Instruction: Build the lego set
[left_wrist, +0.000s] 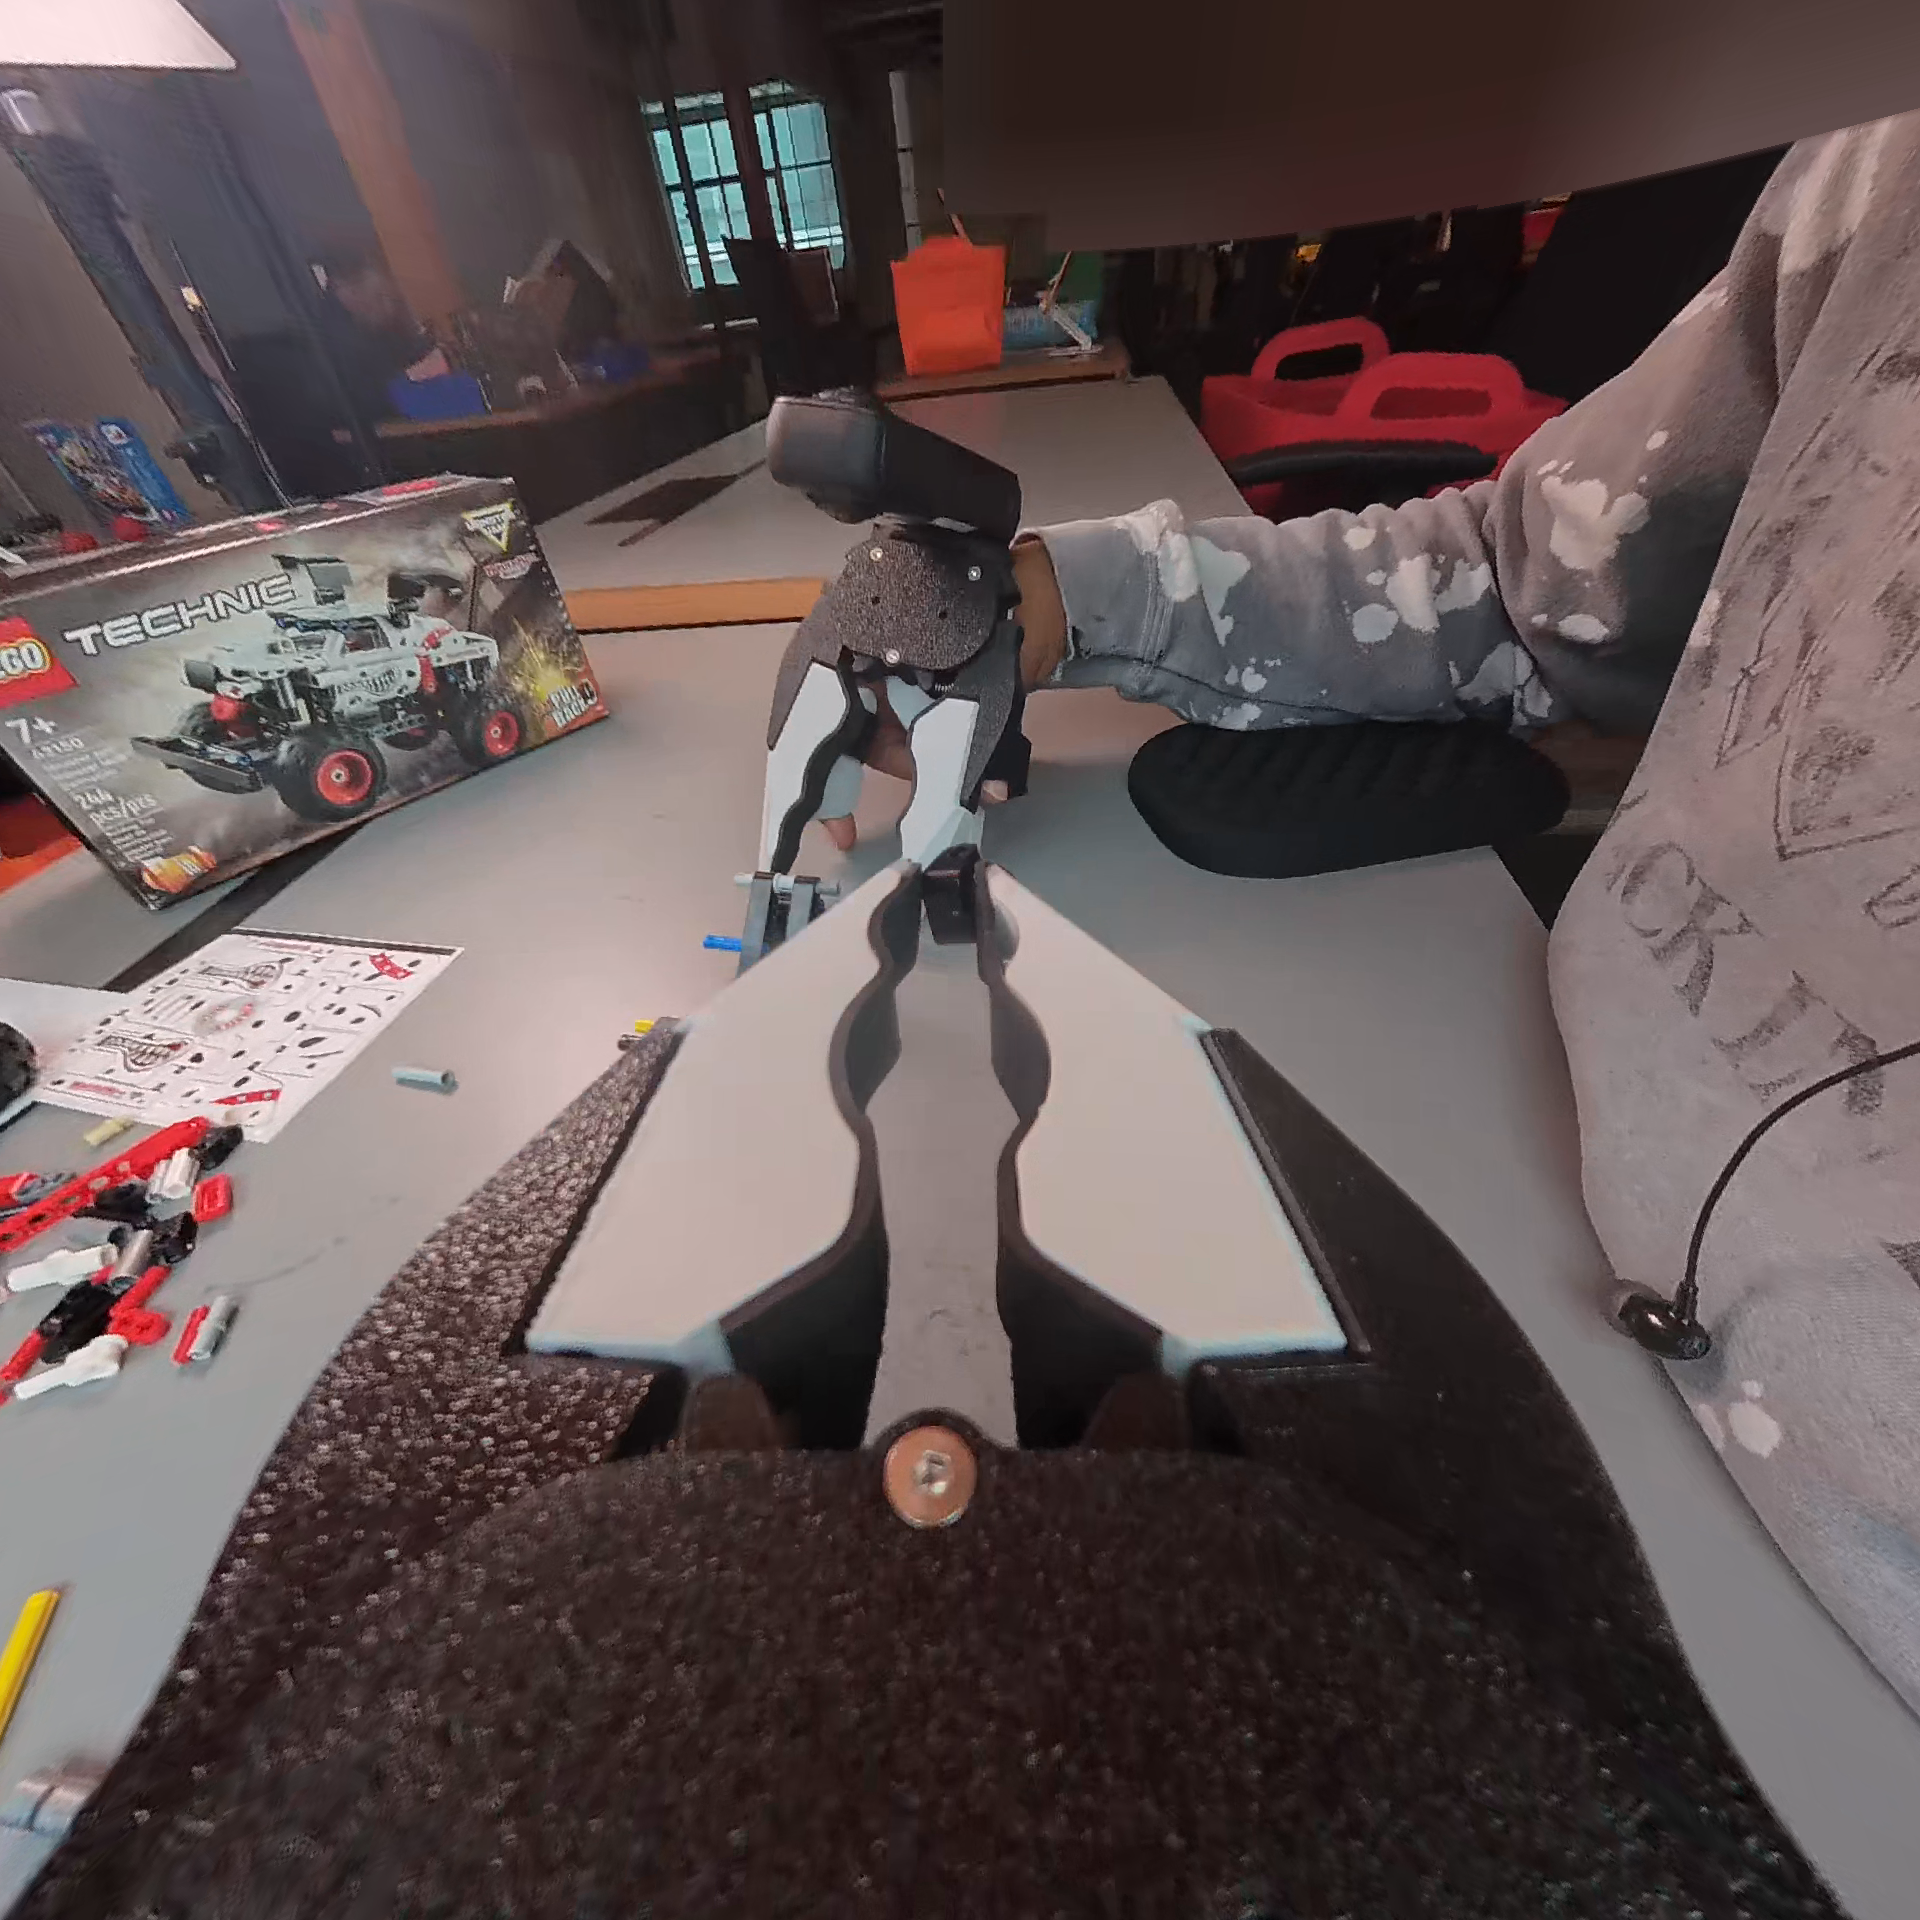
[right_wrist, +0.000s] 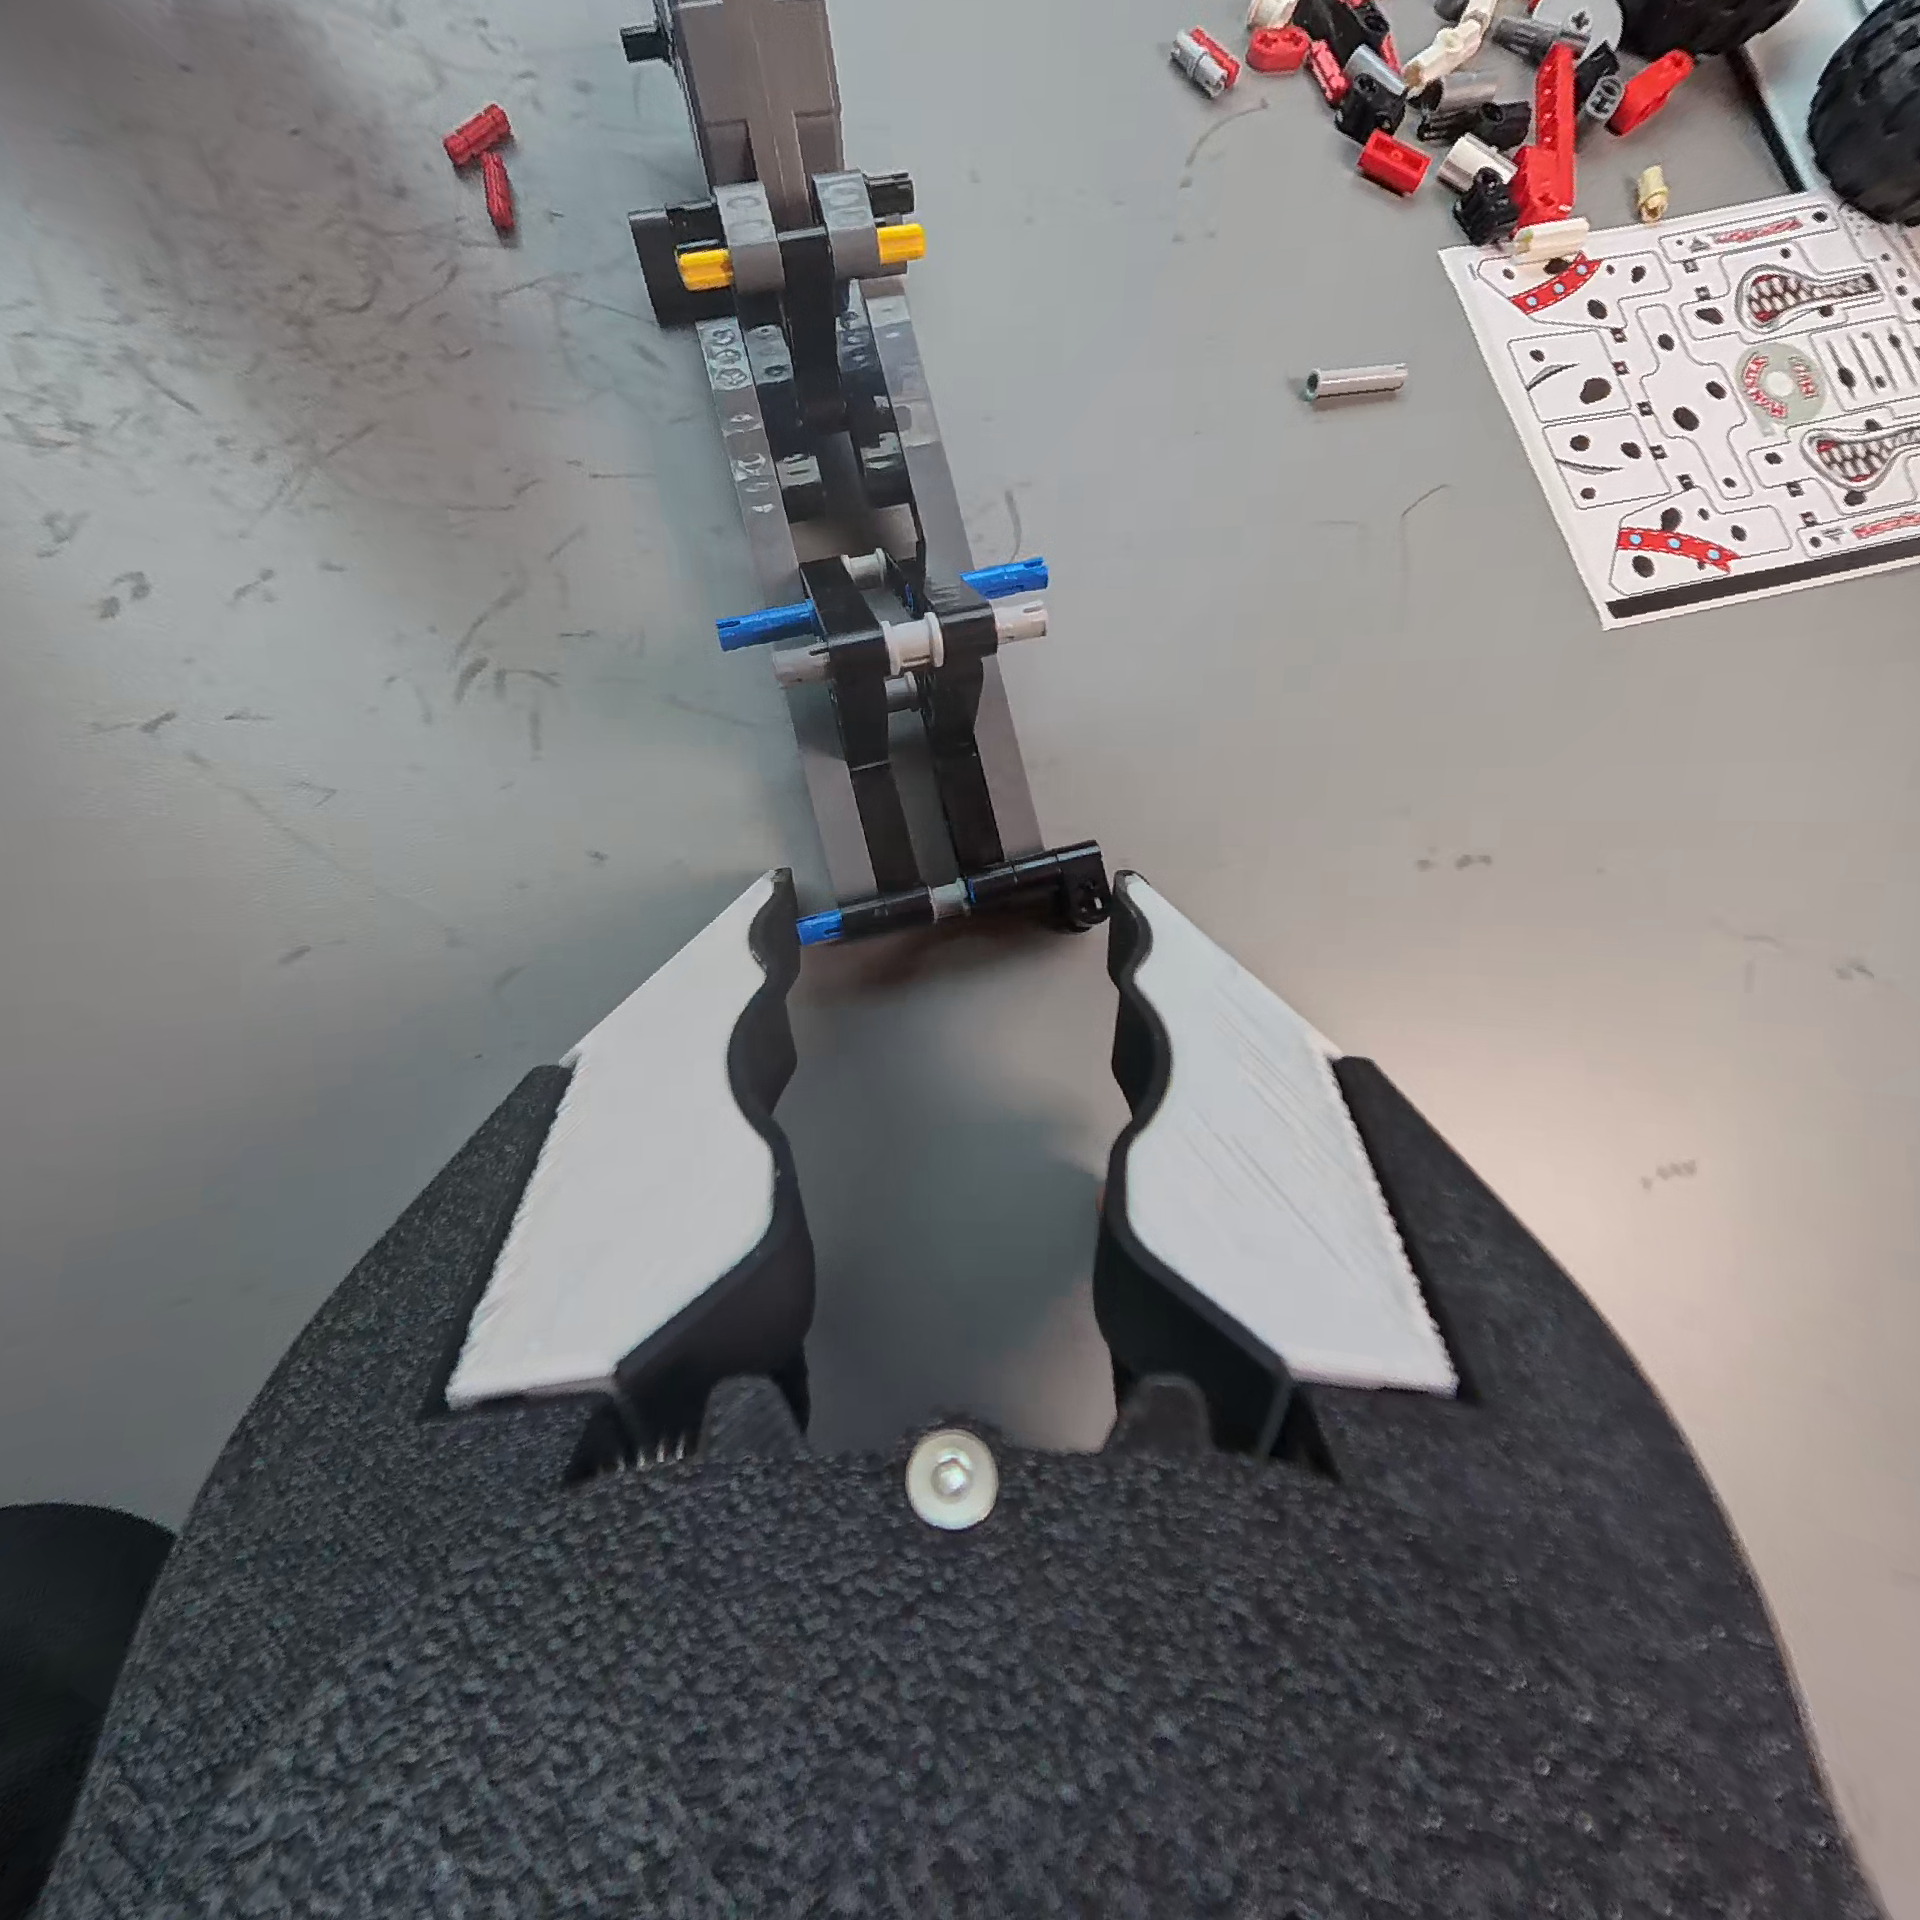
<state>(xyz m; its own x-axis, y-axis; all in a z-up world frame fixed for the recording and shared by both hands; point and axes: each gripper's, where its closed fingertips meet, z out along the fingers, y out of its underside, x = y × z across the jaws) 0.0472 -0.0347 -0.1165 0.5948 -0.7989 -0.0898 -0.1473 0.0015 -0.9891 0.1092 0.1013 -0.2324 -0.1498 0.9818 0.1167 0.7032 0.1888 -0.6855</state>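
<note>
A long grey and black lego frame (right_wrist: 831, 436) with blue, yellow and grey pins lies on the grey table (right_wrist: 312, 623). My right gripper (right_wrist: 951, 904) is open, its fingertips on either side of the black cross axle at the frame's near end. In the left wrist view the right gripper (left_wrist: 847, 862) points down over the frame (left_wrist: 779, 909). My left gripper (left_wrist: 948, 883) is shut on a small black lego piece (left_wrist: 954, 899), held just right of the frame and close to the right gripper's fingertip.
The lego box (left_wrist: 301, 665) stands at the left. A sticker sheet (right_wrist: 1704, 405) lies beside a pile of loose red, black and grey pieces (right_wrist: 1455, 94) and black tyres (right_wrist: 1870, 125). A grey tube (right_wrist: 1356, 381) and red pins (right_wrist: 483, 156) lie loose. A black arm pad (left_wrist: 1340, 790) sits under the person's sleeve. Left tips to right tips: about 20 cm.
</note>
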